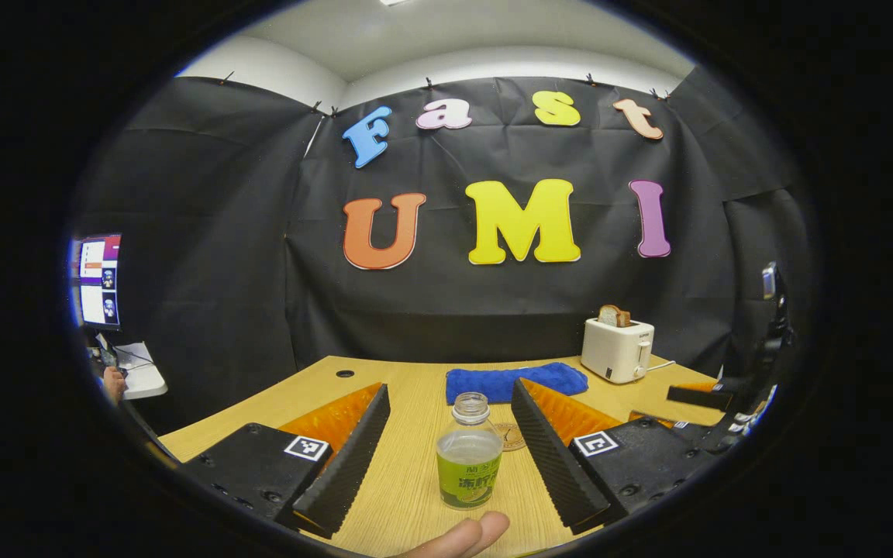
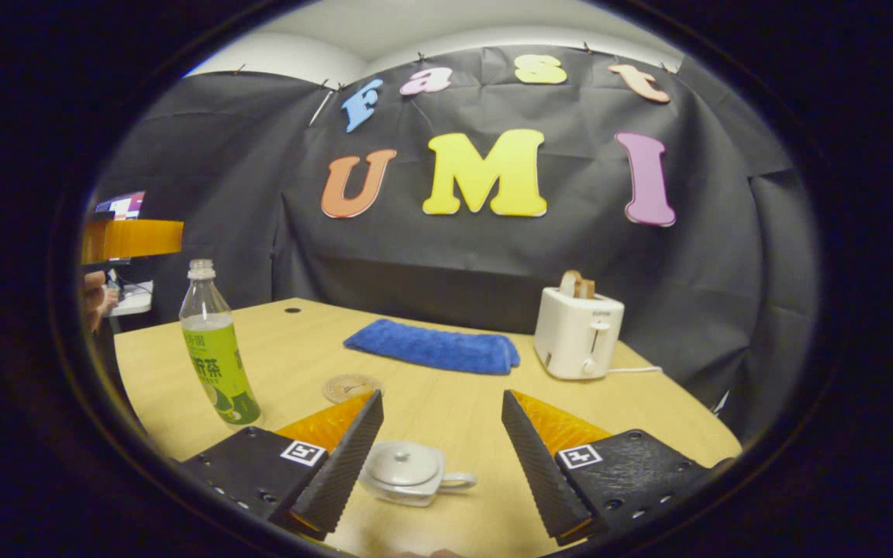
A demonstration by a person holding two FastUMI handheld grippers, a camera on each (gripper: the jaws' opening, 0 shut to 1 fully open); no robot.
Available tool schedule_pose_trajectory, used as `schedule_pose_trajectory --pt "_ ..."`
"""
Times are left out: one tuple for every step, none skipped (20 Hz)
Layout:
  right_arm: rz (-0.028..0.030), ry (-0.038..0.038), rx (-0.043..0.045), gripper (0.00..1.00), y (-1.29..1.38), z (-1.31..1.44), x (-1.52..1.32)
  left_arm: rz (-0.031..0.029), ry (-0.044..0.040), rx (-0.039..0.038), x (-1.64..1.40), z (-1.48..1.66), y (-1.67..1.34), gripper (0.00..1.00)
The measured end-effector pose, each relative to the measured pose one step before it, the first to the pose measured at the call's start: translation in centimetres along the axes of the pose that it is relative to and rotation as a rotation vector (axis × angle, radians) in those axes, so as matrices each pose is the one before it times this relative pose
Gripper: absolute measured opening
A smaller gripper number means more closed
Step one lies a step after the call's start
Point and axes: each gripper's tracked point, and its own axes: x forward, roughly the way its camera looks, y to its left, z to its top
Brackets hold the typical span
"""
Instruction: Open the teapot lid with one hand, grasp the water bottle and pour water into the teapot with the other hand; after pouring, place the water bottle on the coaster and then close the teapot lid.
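In the left gripper view, the left gripper (image 1: 450, 449) hovers low over the bench (image 1: 408, 496) with its jaws wide apart, and the water bottle (image 1: 469, 453) stands upright between them, touched by neither finger. The bottle has no cap on and holds a clear liquid up to about its shoulder, above the green label. Just behind it lies the round coaster (image 1: 510, 436), bare, and farther back, toward the far edge, a folded blue cloth (image 1: 515, 382) and a white toaster (image 1: 617, 349) with a slice of bread in its slot. A person's fingertips (image 1: 466, 536) show at the near edge.

In the right gripper view, the right gripper (image 2: 440, 453) is also held with jaws apart, above the teapot (image 2: 409, 472), which sits near the bench's front edge with its lid (image 2: 405, 465) on; what is inside it I cannot tell. The bottle stands off toward the left edge, the coaster between it and the cloth.

By my reckoning nothing is done yet: the lid is unopened, the bottle ungrasped, and pouring, parking on the coaster and closing all remain.
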Motion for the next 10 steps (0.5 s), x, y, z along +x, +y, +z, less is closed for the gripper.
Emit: schedule_pose_trajectory --pt "0.00672 0.00724 0.01245 0.92 0.227 -0.270 0.215 -0.00185 0.00205 0.00003 0.041 -0.025 0.069 0.99" --pt "0.00656 0.00625 0.01174 0.82 0.143 -0.190 0.199 -0.00124 0.00266 0.00001 -0.062 -0.192 0.052 0.99" --pt "0.00978 0.00748 0.00910 0.77 0.241 -0.501 0.066 -0.00031 0.00222 0.00016 0.010 0.040 -0.036 0.99" --pt "0.01438 0.01139 -0.00242 0.72 0.552 -0.393 0.163 0.00022 0.00216 -0.00093 0.113 -0.071 0.149 0.99" --pt "0.00926 0.00918 -0.01298 0.58 0.396 -0.304 0.142 -0.00039 0.00250 -0.00110 0.111 0.001 0.032 0.99" --pt "0.00863 0.00921 -0.01181 0.51 0.326 -0.375 0.079 -0.00115 -0.00058 -0.00052 -0.071 -0.009 -0.074 0.99" --pt "0.00246 0.01840 0.00070 0.38 -0.151 -0.580 0.161 0.00032 -0.00069 0.00054 -0.034 -0.016 0.032 0.99" --pt "0.02176 0.00680 0.01625 0.36 0.348 -0.232 0.111 -0.00080 -0.00211 0.00094 -0.063 0.079 -0.076 0.99" --pt "0.00929 -0.00594 0.01254 0.22 0.008 0.172 0.004 -0.00488 -0.00296 -0.00105 -0.003 0.050 -0.146 0.99" --pt "0.01554 0.00012 -0.00089 0.17 0.065 0.106 -0.021 -0.00804 -0.00376 -0.00175 -0.034 0.100 -0.172 0.98"
